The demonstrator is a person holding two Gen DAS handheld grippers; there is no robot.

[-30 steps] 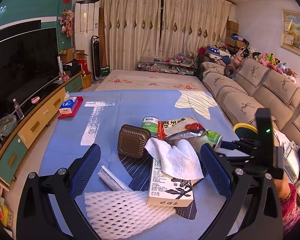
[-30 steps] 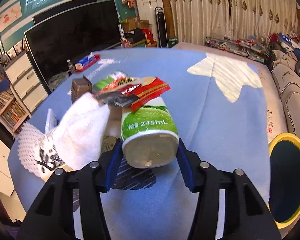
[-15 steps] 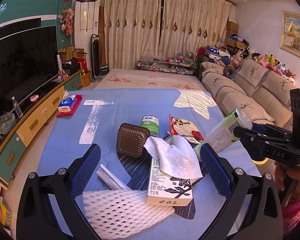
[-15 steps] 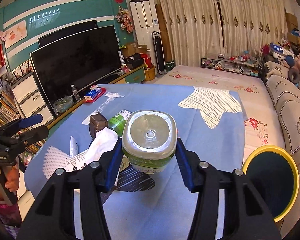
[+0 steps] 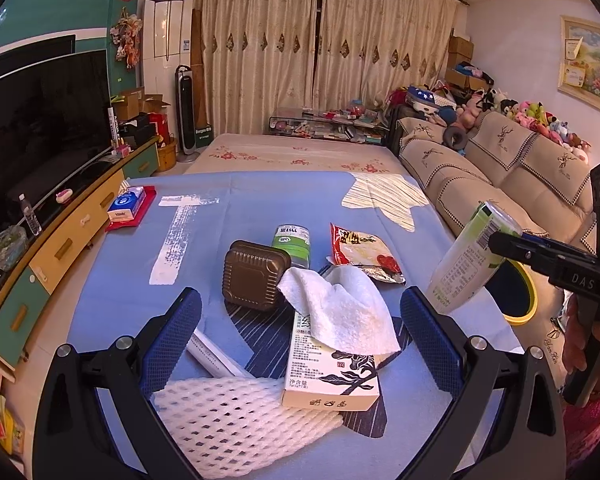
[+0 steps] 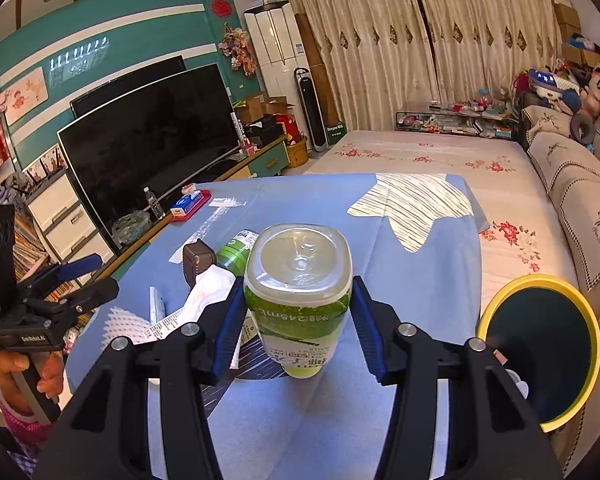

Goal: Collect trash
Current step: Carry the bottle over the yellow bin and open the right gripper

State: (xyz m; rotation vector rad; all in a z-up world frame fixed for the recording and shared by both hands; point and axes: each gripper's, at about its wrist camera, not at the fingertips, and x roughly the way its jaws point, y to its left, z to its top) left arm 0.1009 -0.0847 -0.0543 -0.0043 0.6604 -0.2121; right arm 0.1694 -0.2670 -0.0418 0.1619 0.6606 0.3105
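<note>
Right gripper [image 6: 298,320] clamps a squarish, seemingly plastic bottle [image 6: 298,280]; left gripper [image 5: 300,336] gapes.

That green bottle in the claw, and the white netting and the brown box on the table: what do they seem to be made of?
The green bottle looks like translucent plastic under a glossy printed sleeve: its base is cloudy and shiny. The white netting seems to be soft foam mesh, matte, with open diamond holes. The brown box looks like moulded plastic with a ribbed, slightly shiny top, though it could be metal.
</note>
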